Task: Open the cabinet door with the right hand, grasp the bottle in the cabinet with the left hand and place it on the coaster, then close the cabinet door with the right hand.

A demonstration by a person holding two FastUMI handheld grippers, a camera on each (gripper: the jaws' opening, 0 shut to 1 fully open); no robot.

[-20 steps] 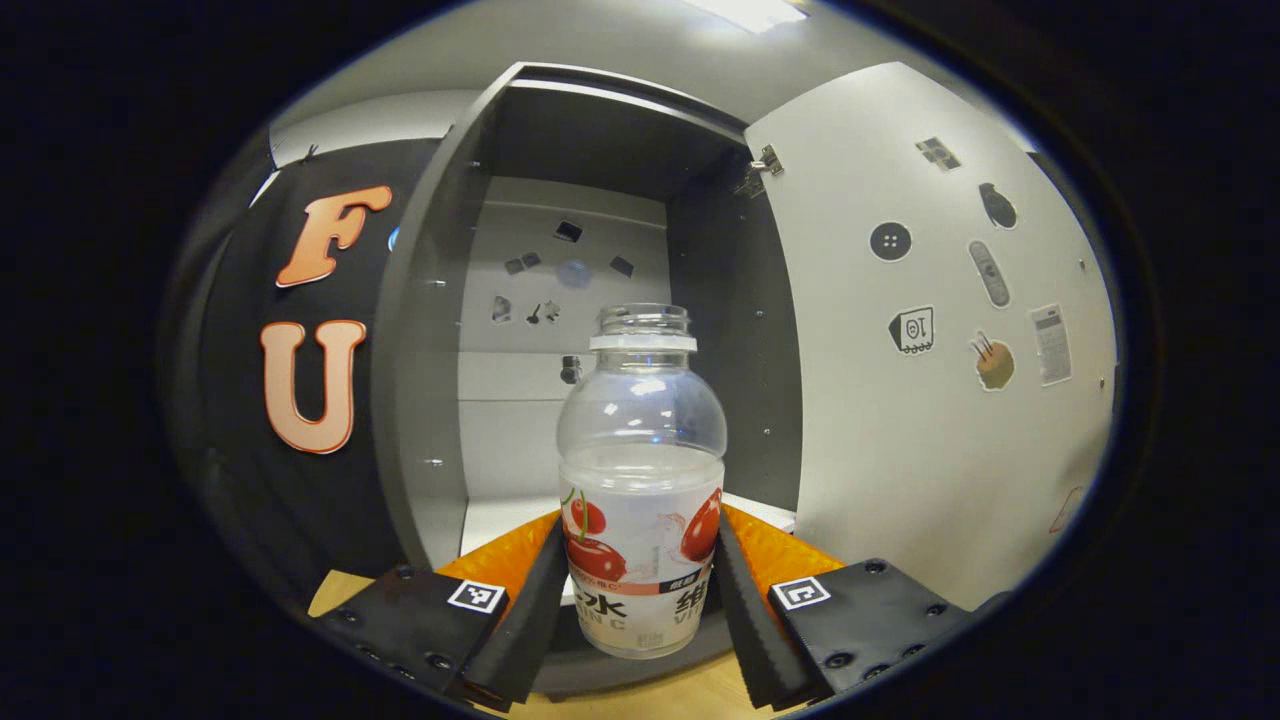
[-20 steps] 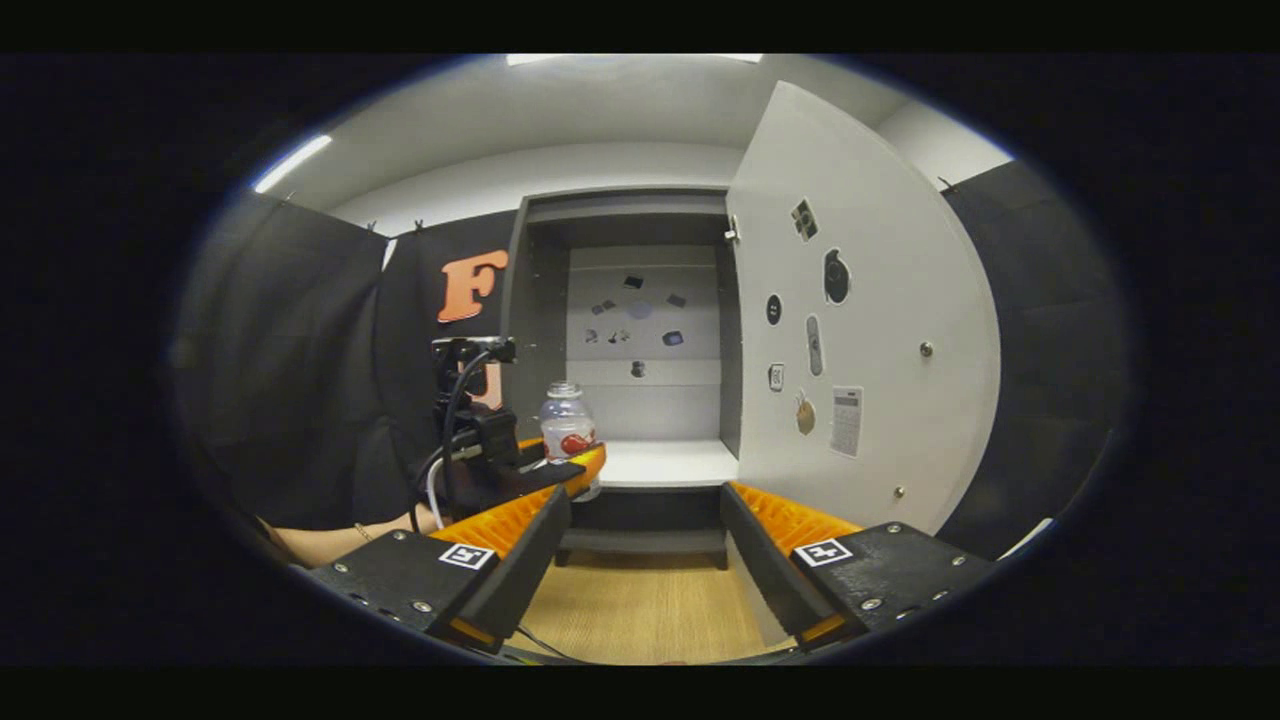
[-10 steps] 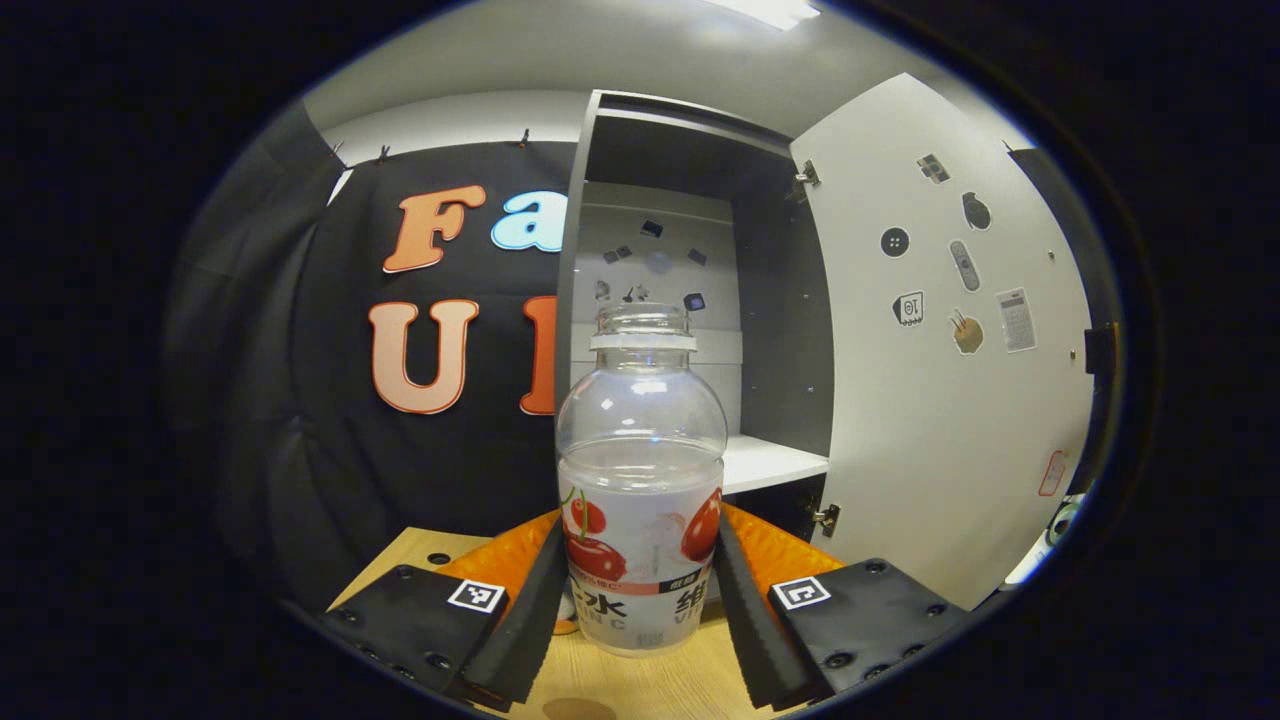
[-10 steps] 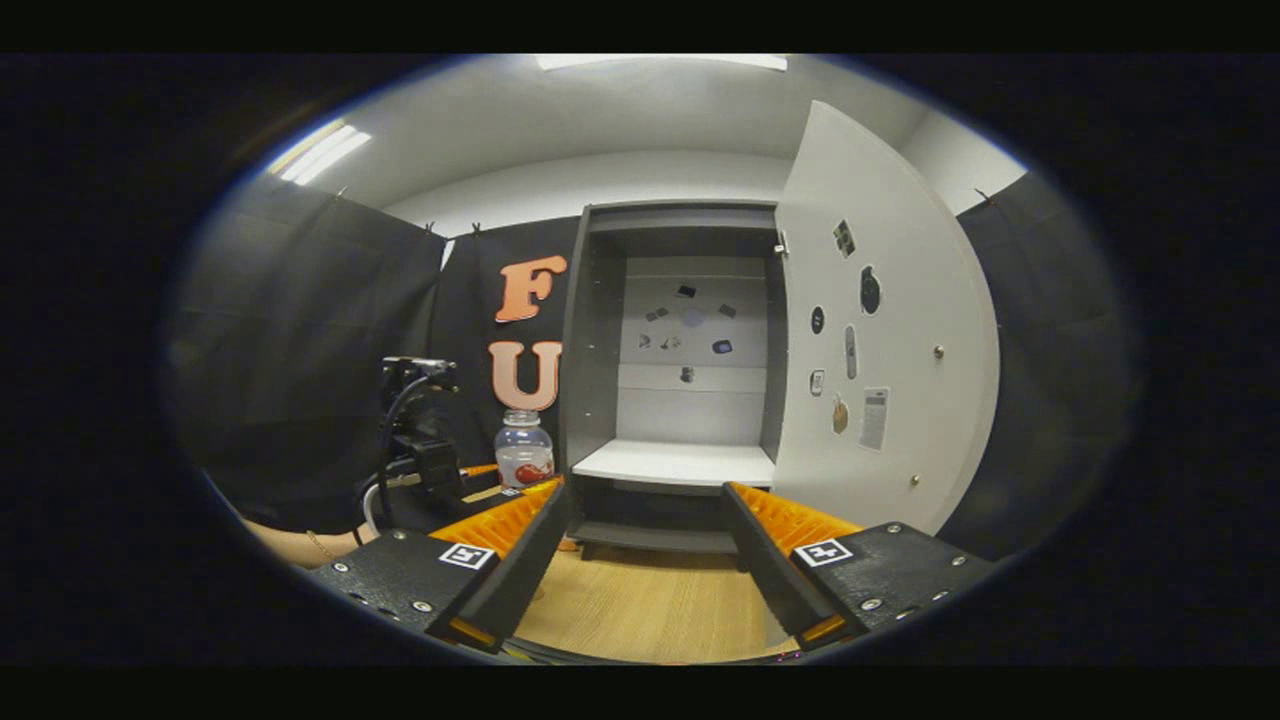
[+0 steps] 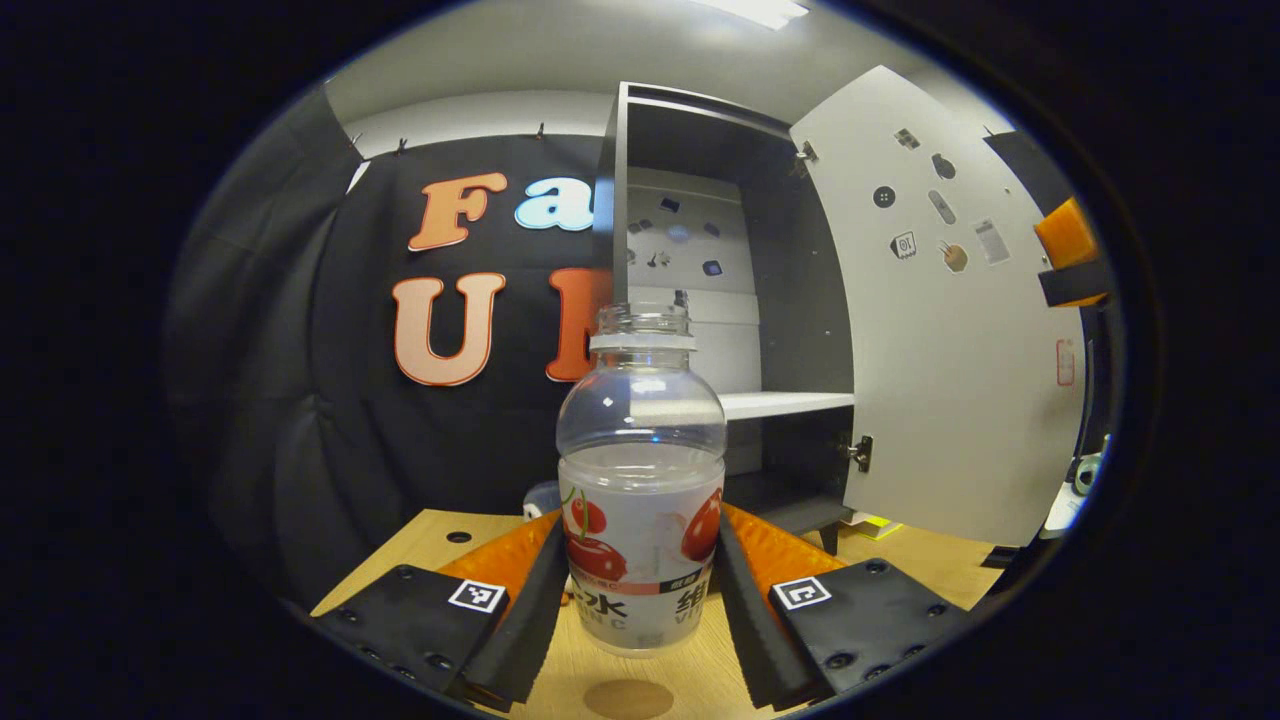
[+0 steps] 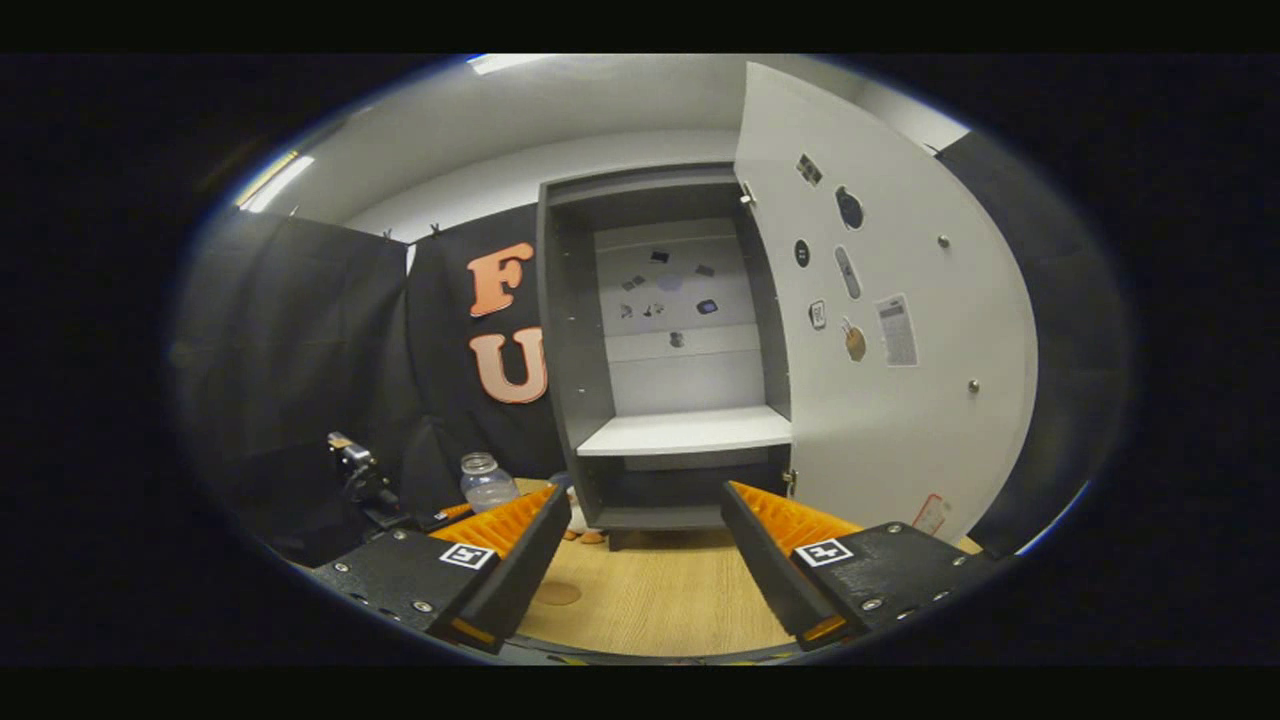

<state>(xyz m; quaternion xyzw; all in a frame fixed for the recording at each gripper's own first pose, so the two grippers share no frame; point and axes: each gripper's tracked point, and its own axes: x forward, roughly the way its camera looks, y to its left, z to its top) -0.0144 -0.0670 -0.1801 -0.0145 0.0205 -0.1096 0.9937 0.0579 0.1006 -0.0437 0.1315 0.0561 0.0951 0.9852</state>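
1. Clamping the bottle (image 5: 641, 480) on both sides of its label, the fingers (image 5: 530, 600) of the left gripper (image 5: 640, 610) hold it upright above the wooden worktop (image 5: 900, 560), outside the cabinet (image 5: 700, 280).
2. Just below the bottle's base lies a round brown disc, apparently the coaster (image 5: 628, 698); whether the base touches anything cannot be told.
3. Fingers of the right gripper (image 6: 645, 560) stand apart and empty, pointing toward the cabinet, with the cabinet door (image 6: 890, 330) swung wide on its right.
4. Judged from this, the bottle is out and the set-down on the coaster is in hand; the door closing is not yet done.
5. Risks: the bottle looks light and smooth-walled, so it may slip or tilt if the grip loosens before its base sits flat.
6. Lowering off-centre could leave it half on the coaster and rocking, since the bottle itself hides most of the disc.
7. Swinging the door shut, the right gripper could brush the bottle if it stands close to the cabinet's front.
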